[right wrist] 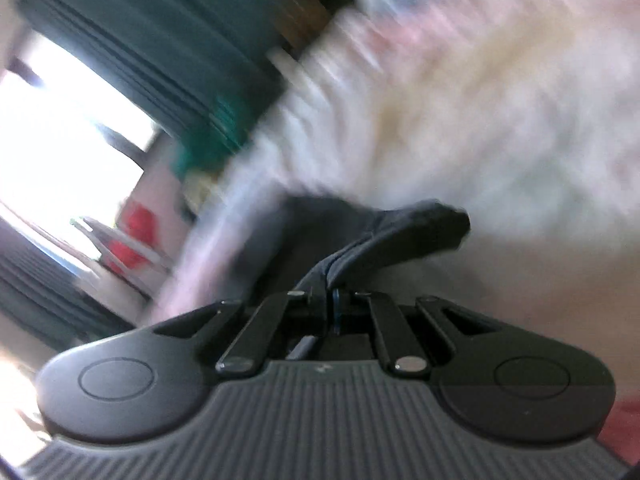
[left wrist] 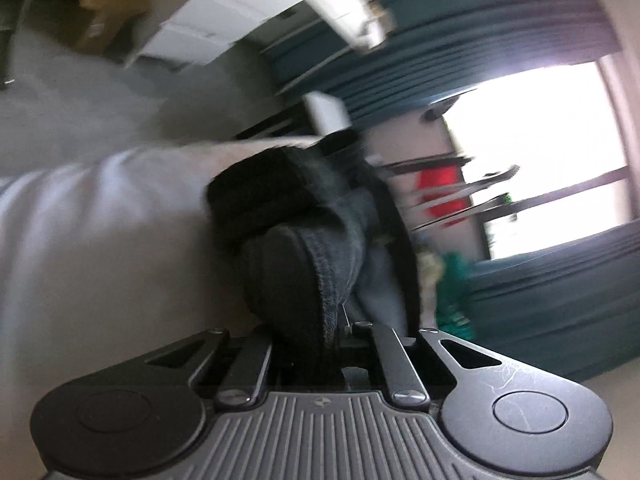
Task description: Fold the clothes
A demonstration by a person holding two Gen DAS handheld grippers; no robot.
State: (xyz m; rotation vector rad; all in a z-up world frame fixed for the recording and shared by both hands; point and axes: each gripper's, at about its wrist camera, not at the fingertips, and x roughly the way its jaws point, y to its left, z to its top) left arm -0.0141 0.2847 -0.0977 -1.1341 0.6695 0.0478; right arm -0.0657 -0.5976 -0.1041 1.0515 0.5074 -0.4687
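Jeans (left wrist: 320, 240) stretch lengthwise from both tongs.

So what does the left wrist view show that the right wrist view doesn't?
Only the left wrist view: a brown cardboard box, white furniture, and the left claw shut on dark denim clothing. Only the right wrist view: a blurred pale, patterned surface and the right claw shut on a dark garment edge. Both: bright window, teal curtains, something red.
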